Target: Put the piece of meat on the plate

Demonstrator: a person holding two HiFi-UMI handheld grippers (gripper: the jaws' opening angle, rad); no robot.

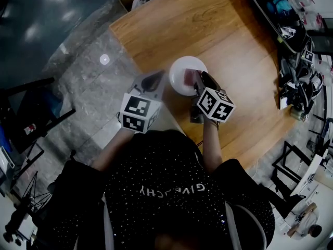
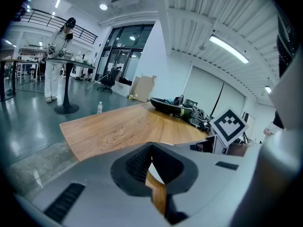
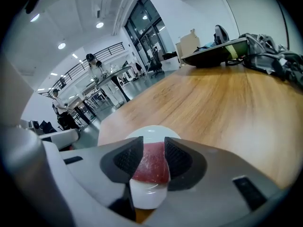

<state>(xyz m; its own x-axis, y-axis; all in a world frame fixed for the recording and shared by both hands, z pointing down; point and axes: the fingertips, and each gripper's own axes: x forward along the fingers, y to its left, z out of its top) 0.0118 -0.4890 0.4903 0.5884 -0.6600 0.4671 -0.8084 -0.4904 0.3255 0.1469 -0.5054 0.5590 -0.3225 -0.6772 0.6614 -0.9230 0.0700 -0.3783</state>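
Only GIVENCHY legible, on shirt (image 1: 171, 212); meat (image 1: 189, 76) on plate (image 1: 177, 83).

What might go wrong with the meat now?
The meat lies on the plate, right between the open jaws of the right hand-held gripper. It might stick to a pad and get dragged off when that pulls back. The plate sits close to the edge of the table, so a bump may slide it.

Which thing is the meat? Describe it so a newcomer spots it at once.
On the big wooden table sits a single round white plate. The piece of meat lies on it, between the right gripper's open jaws: the only red thing there.
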